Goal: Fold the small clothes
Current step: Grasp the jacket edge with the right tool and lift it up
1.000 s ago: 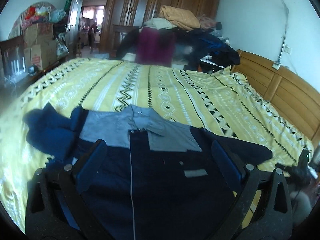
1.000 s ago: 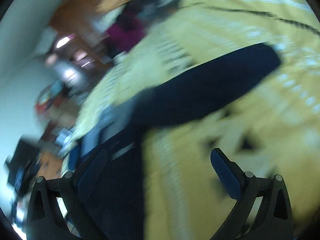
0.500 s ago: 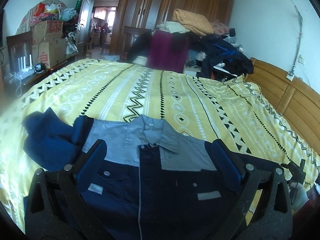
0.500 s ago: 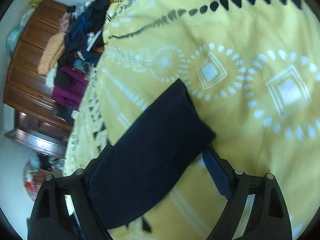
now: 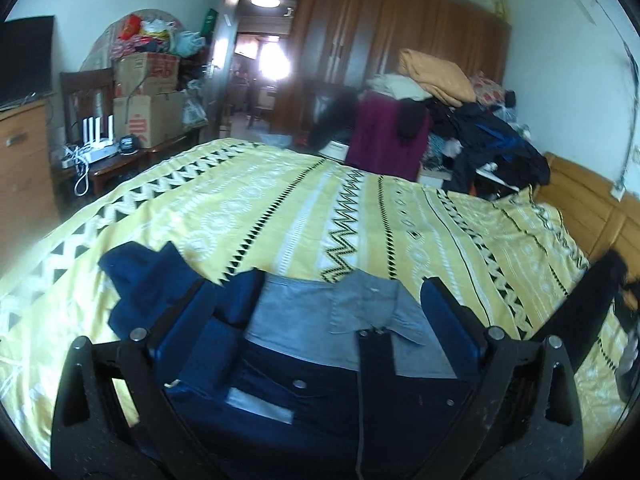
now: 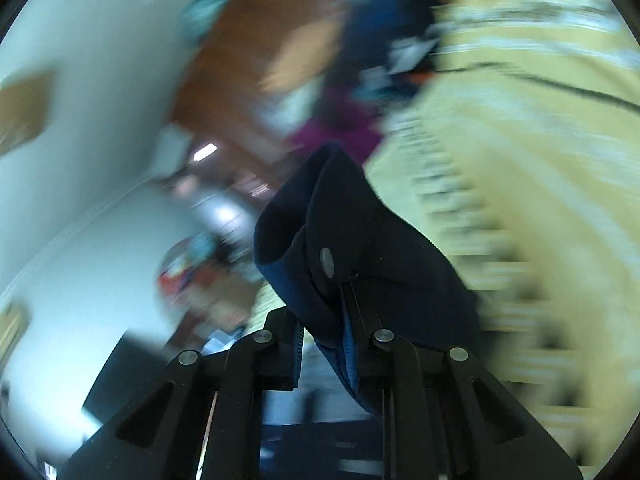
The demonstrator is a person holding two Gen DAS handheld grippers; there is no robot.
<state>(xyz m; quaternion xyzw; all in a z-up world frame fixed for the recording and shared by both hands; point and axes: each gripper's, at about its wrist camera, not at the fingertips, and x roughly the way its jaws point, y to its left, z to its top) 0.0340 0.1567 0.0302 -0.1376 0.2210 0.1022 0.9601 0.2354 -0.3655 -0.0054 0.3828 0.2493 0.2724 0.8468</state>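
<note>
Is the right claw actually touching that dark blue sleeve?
Touching. In the right wrist view the right claw has just been closing, and its pads pinch the dark sleeve cuff, which bunches up out of them.

A bed with a yellow patterned cover (image 5: 280, 208) fills the room. Behind it stand a tall brown wooden wardrobe (image 5: 384, 48), stacked cardboard boxes (image 5: 146, 96) and white walls (image 5: 560, 60). A round ceiling lamp (image 5: 264, 0) lights the doorway.

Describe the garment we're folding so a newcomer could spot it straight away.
Look at the yellow patterned bedspread covering the bed. At its near edge, under the open left gripper, lies a navy jacket spread flat. Unlike the dark heap of clothes beyond the bed, it has a pale grey collar and yoke.
</note>
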